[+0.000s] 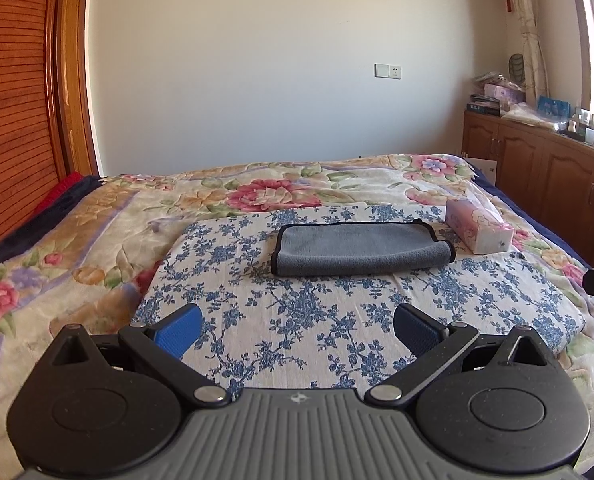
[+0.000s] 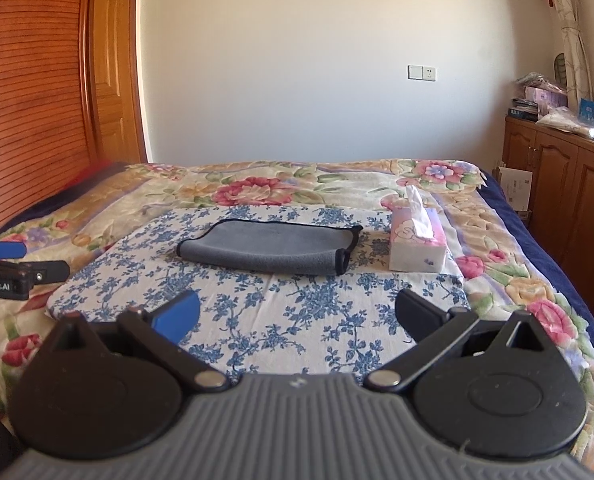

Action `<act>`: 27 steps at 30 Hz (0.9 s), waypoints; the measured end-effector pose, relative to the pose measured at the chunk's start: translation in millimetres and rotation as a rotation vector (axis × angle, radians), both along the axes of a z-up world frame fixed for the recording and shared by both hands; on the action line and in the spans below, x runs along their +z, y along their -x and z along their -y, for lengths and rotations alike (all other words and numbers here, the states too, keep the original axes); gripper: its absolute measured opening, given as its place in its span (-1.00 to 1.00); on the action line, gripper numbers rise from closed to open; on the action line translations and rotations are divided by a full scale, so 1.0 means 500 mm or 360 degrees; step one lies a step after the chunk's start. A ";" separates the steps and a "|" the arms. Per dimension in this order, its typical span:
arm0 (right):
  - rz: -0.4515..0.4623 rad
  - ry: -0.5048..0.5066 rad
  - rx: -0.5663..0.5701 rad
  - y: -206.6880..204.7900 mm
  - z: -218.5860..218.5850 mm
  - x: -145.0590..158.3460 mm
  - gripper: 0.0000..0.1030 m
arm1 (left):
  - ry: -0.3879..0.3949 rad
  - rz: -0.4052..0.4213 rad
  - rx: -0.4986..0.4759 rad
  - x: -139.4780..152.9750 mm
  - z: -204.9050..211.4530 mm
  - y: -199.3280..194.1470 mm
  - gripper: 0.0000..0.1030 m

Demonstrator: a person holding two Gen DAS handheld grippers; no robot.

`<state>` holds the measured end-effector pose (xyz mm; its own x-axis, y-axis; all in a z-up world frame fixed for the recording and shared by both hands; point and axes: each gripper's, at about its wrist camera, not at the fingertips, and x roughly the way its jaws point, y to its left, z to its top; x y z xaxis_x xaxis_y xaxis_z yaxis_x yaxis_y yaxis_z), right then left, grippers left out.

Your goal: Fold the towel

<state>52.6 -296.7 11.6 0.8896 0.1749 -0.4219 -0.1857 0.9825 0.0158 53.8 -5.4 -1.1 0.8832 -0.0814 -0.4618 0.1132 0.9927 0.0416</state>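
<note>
A grey towel with black edging (image 1: pixel 359 249) lies folded over on a blue-flowered white cloth (image 1: pixel 297 312) on the bed; it also shows in the right wrist view (image 2: pixel 271 251). My left gripper (image 1: pixel 297 326) is open and empty, held back from the towel's near edge. My right gripper (image 2: pixel 297 314) is open and empty too, also short of the towel. The left gripper shows from the side at the left edge of the right wrist view (image 2: pixel 13 268).
A pink tissue box (image 1: pixel 479 229) stands just right of the towel, also in the right wrist view (image 2: pixel 417 242). A floral blanket (image 1: pixel 77 248) covers the bed. A wooden headboard (image 1: pixel 13 120) is on the left, wooden cabinets (image 1: pixel 545 168) on the right.
</note>
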 end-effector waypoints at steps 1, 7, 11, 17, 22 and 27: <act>0.0005 0.0002 -0.0002 0.001 0.001 -0.002 1.00 | -0.0004 0.0007 0.0001 -0.003 0.000 0.001 1.00; 0.0013 0.0005 -0.0015 0.003 0.002 -0.007 1.00 | -0.0016 0.0016 0.0017 -0.025 -0.005 0.003 1.00; 0.0032 0.0008 -0.0022 0.004 0.001 -0.009 1.00 | -0.0004 0.0004 0.0046 -0.034 -0.011 0.003 1.00; 0.0040 -0.0015 -0.0051 0.003 0.009 -0.011 1.00 | -0.0032 -0.0004 0.0116 -0.039 -0.017 -0.001 1.00; 0.0054 -0.0031 -0.0072 0.004 0.013 -0.012 1.00 | -0.0032 0.0028 0.0145 -0.037 -0.021 0.002 1.00; 0.0091 -0.0032 -0.0080 0.009 0.014 -0.010 1.00 | -0.0042 0.0089 0.0145 -0.032 -0.021 0.010 1.00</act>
